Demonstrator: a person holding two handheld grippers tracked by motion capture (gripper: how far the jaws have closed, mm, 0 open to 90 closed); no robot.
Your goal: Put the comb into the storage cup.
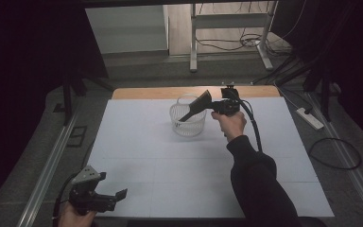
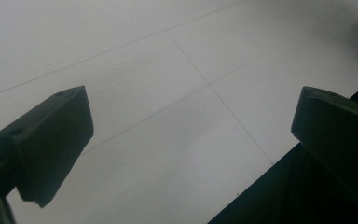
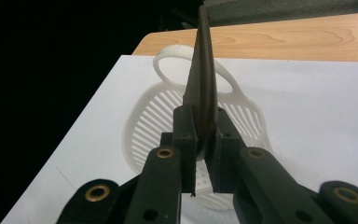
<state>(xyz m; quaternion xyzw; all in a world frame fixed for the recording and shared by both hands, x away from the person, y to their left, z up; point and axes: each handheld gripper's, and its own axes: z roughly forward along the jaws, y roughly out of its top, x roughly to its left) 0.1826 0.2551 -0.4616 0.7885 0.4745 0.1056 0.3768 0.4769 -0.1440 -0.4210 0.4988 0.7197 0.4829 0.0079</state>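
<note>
A white slotted plastic basket with a loop handle stands at the far middle of the white table cover. My right gripper is held level just right of the basket, shut on a thin dark flat utensil. The utensil slants over the basket's rim, its narrow end down inside. In the right gripper view the utensil stands edge-on between the pads of the right gripper, with the basket behind it. My left gripper rests at the near left corner, open with nothing between its jaws. The left gripper looks at bare white cover.
A strip of wooden tabletop shows beyond the white cover. On the floor lie a power strip and cables at the right. Metal desk legs stand behind the table, and dark drapes flank both sides.
</note>
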